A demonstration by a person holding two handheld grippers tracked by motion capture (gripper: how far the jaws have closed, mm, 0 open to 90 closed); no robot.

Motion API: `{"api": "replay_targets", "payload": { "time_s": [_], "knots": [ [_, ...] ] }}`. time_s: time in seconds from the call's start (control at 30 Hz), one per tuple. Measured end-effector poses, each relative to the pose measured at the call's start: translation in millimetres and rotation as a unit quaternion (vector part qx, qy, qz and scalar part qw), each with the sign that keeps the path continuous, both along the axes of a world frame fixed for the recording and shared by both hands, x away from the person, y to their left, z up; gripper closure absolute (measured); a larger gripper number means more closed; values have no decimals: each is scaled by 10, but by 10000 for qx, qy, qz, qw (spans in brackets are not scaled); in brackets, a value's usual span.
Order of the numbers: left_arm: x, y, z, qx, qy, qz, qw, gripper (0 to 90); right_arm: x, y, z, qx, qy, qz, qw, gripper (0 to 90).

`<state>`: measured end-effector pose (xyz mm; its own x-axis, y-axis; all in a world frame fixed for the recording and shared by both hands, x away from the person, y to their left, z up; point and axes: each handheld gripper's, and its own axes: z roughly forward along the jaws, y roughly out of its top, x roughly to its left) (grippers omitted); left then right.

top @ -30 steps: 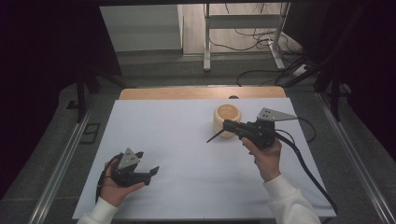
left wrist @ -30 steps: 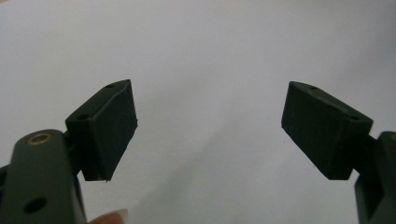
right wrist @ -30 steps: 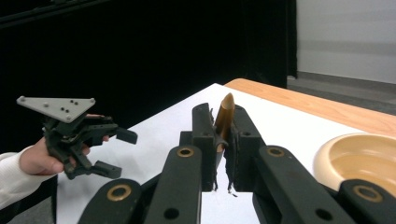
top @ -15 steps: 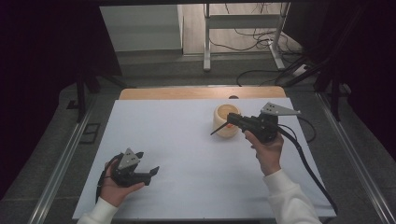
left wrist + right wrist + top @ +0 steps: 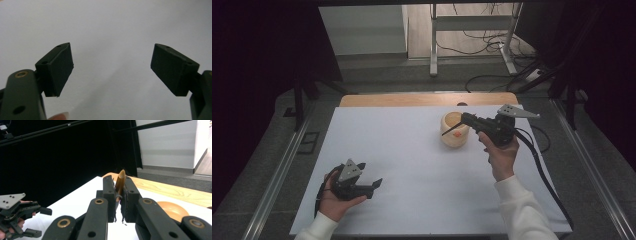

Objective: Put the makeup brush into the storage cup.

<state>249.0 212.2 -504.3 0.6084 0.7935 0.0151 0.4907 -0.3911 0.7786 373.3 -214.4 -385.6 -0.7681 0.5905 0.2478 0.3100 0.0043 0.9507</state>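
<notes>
The right gripper (image 5: 451,131) was clamped shut on a thin brown stick (image 5: 121,182), likely a small wooden spoon or brush handle; its exact kind could not be told. In the right gripper view the stick stood pinched between the two black pads, its pointed tip rising just above them. In the high view the dark shaft slanted down and left from the jaws, across the front of a pale round wooden bowl (image 5: 455,130) that sat on the white table (image 5: 402,150), right of centre. A small orange spot showed at the bowl's near rim; what it was could not be told.

Change over the last second: the right hand (image 5: 502,155) and its gripper had shifted slightly away from the person and a touch higher, carrying the stick with it. The grip itself had not altered. The bowl had stayed where it was.

The left gripper (image 5: 376,184) rested low on the table near the left front edge, held in the left hand (image 5: 334,200), jaws spread wide with nothing between them. It had not moved.

Judgement: the stick appeared lifted and under control near the bowl, so the work was probably at the carrying stage, with placement in or against the bowl not yet made.
</notes>
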Motion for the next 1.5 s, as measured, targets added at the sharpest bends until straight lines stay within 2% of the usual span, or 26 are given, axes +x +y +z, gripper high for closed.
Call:
{"api": "replay_targets", "payload": {
  "time_s": [0.33,0.47,0.77,1.1,1.5],
  "knots": [
    [-4,0,9,-13,-15,11,10000,185,66,-77,36,0,-43,-221,9997,836],
    [-2,6,12,-15,-16,9,10000,186,144,-106,38,105,2,-334,9994,836],
    [-4,9,16,-29,-19,-2,10000,185,337,-159,36,-59,147,-643,9978,836],
    [-2,6,14,-20,2,-10,10000,185,421,-187,30,-90,225,-742,9969,836],
    [-2,4,13,-30,10,-17,10000,185,549,-160,-49,-217,372,-865,9953,835]
  ]
}}
